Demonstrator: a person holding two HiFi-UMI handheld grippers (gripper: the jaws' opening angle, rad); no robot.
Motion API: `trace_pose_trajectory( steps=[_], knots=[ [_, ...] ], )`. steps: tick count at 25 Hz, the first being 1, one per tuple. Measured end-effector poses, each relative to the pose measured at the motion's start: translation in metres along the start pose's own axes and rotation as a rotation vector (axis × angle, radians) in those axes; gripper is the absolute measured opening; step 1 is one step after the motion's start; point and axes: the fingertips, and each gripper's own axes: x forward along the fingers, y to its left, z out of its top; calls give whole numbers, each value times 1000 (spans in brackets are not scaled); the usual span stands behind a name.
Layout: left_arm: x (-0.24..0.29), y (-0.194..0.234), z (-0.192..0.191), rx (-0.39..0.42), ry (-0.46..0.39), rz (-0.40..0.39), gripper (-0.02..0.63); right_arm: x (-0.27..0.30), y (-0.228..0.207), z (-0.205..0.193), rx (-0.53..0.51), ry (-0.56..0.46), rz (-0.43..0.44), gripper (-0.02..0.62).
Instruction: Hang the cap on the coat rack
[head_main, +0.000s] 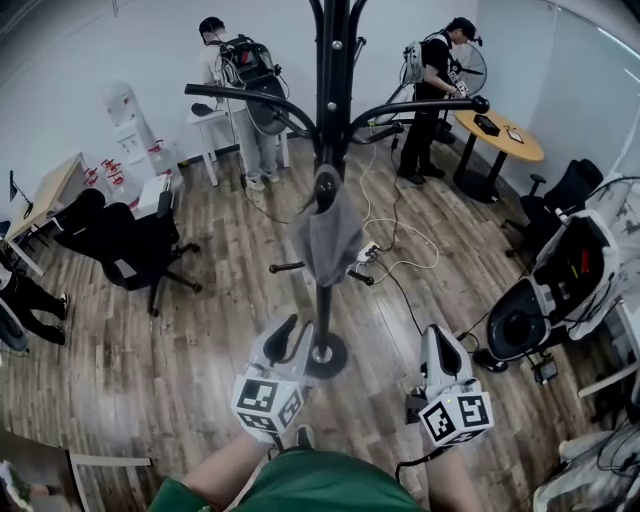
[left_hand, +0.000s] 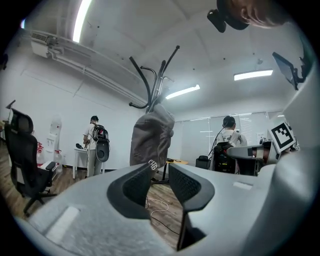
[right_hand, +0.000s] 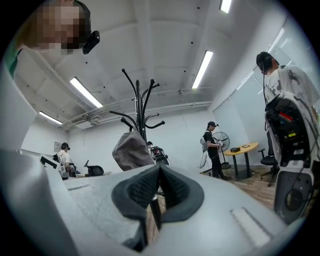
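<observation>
Cap (head_main: 325, 238) hung on coat rack (head_main: 333, 60) hook. Our left gripper (left_hand: 160, 168) released, empty; right gripper (right_hand: 160, 170) clenched, empty. Risk: we knock rack, shallow-seated cap slips off.

light: bright, even, ceiling strips (right_hand: 202, 70) | glare: strips blown white | edges: fisheye-bent, dark corners | foreground: soft
</observation>
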Motion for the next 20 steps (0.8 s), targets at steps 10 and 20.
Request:
trace_pose_trajectory(
  steps=[10,20],
  knots=[
    [3,-16,1,-11,10,-48,19,3,3,22,-60,-20,25,3],
    [0,-16,-4,25,34,-43,18,2,8,24,-79,-34,35,3]
  ],
)
